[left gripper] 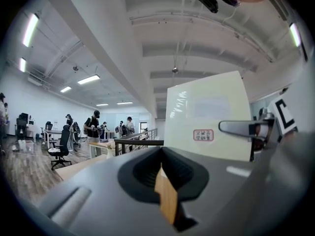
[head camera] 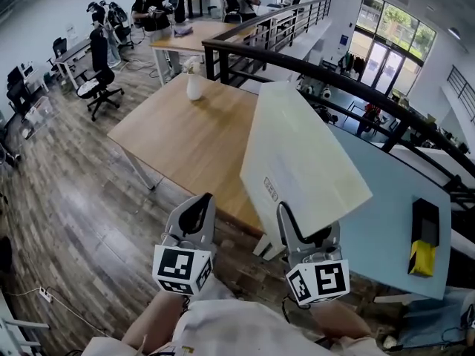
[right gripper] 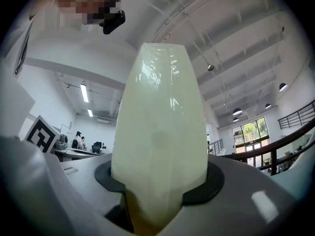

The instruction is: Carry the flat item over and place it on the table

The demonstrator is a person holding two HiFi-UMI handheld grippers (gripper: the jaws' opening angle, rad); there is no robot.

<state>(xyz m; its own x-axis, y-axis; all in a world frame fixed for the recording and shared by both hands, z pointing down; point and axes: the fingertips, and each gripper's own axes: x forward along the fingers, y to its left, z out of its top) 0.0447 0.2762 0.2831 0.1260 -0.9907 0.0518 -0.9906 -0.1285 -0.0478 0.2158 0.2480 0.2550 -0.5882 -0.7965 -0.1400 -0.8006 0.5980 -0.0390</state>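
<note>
The flat item (head camera: 304, 162) is a cream-white, glossy, wrapped panel with a small red-framed label. It tilts up above the gap between two tables. My right gripper (head camera: 293, 225) is shut on its near lower edge. In the right gripper view the panel (right gripper: 160, 122) rises edge-on from between the jaws of that gripper (right gripper: 157, 195). My left gripper (head camera: 197, 213) hangs beside it on the left, jaws together and holding nothing. The left gripper view shows the panel (left gripper: 206, 117) off to the right, apart from the left gripper (left gripper: 165, 191).
A wooden table (head camera: 185, 132) lies ahead on the left with a white vase (head camera: 194, 86) on it. A pale blue table (head camera: 393, 221) on the right carries a black and yellow object (head camera: 423, 239). A black railing (head camera: 334, 76) runs behind. An office chair (head camera: 100, 80) and several people stand further back.
</note>
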